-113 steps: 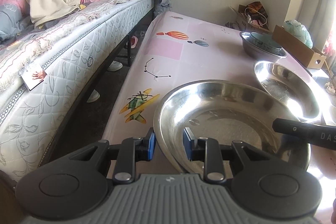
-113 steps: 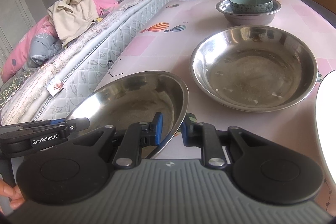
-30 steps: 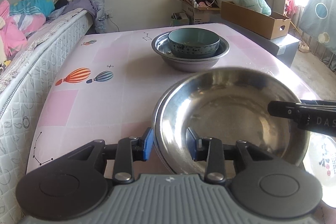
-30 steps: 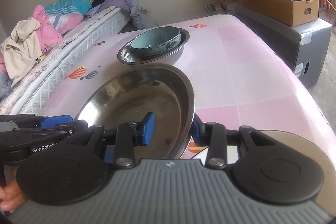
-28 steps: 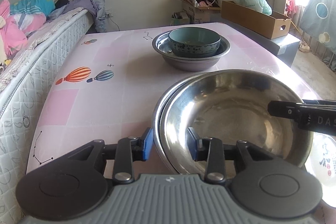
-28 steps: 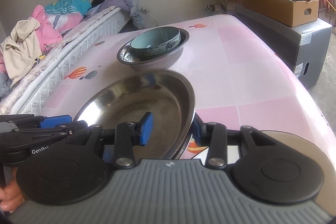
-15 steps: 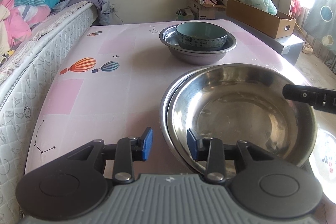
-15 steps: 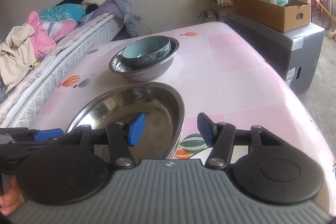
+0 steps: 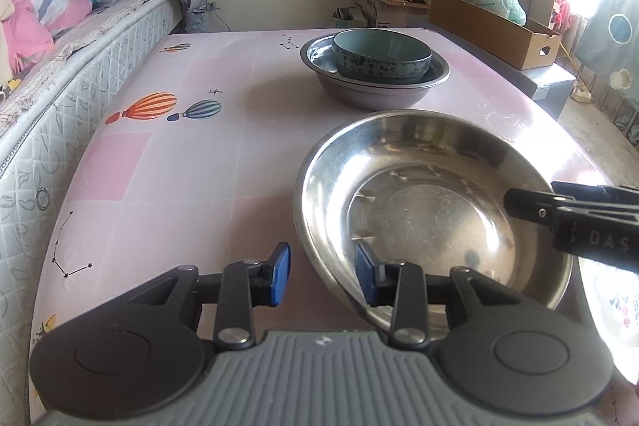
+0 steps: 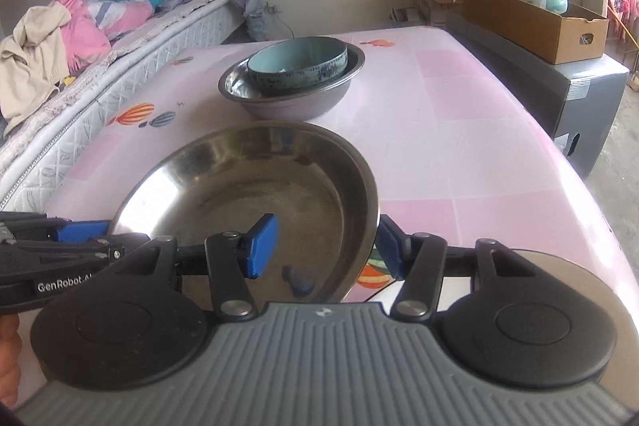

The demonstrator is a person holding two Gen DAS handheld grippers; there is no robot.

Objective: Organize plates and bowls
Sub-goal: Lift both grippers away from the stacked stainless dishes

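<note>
While both tongs stand apart, nothing is clamped.
Left gripper [image 9: 322, 276]: jaws apart, astride the steel plate's [image 9: 419, 202] near rim.
Right gripper [image 10: 325, 246]: jaws apart, astride its right rim.
Plate: resting on the pink table [image 9: 179, 162].
Blue bowl [image 9: 381, 56]: inside a steel basin [image 9: 375, 94], farther back.

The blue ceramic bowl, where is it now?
In both wrist views the blue ceramic bowl sits inside a steel basin at the far middle of the pink table, beyond the large steel dish.

A silver steel basin [image 9: 419, 210] sits on a pink-checked tablecloth [image 9: 191, 162] printed with striped orange and blue balloons [image 9: 163, 106]. Near the far edge, a teal bowl [image 9: 381, 56] with dark floral pattern sits in a grey basin [image 9: 375, 94].
</note>
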